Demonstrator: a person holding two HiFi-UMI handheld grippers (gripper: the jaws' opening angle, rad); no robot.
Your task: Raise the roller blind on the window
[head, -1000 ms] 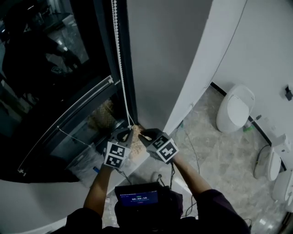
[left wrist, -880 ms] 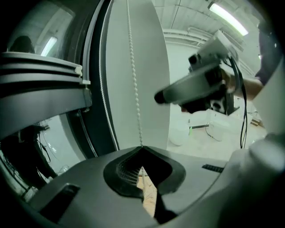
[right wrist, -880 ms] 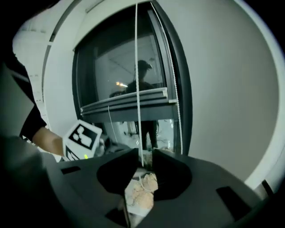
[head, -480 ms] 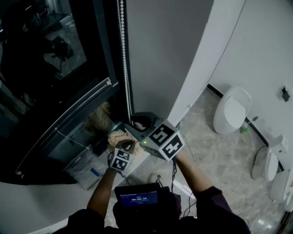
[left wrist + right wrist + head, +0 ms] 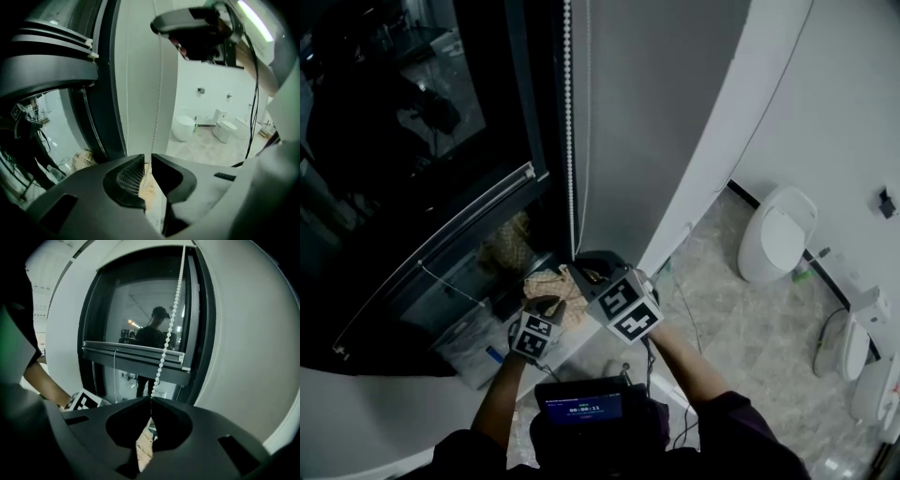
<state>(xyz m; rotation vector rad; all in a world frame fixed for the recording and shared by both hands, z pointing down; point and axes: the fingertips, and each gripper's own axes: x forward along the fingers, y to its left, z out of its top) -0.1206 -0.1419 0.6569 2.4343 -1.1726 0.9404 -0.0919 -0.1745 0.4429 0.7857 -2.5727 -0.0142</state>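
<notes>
Head view: the right gripper (image 5: 584,266) is just above the left gripper (image 5: 546,304) at the bead chain (image 5: 570,141), with the blind's bottom rail (image 5: 441,232) partway down the window. Left gripper view: the jaws are slightly apart, the chain running between them. Right gripper view: the jaws are clamped on the chain, so a downward pull seems to be next.

bead chain (image 5: 570,141) — top cut by frame edge | lower end hidden behind right gripper (image 5: 586,270)

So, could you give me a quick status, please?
Right gripper shut on bead chain. Left gripper lower, slightly open at chain. Chain path clear.
</notes>
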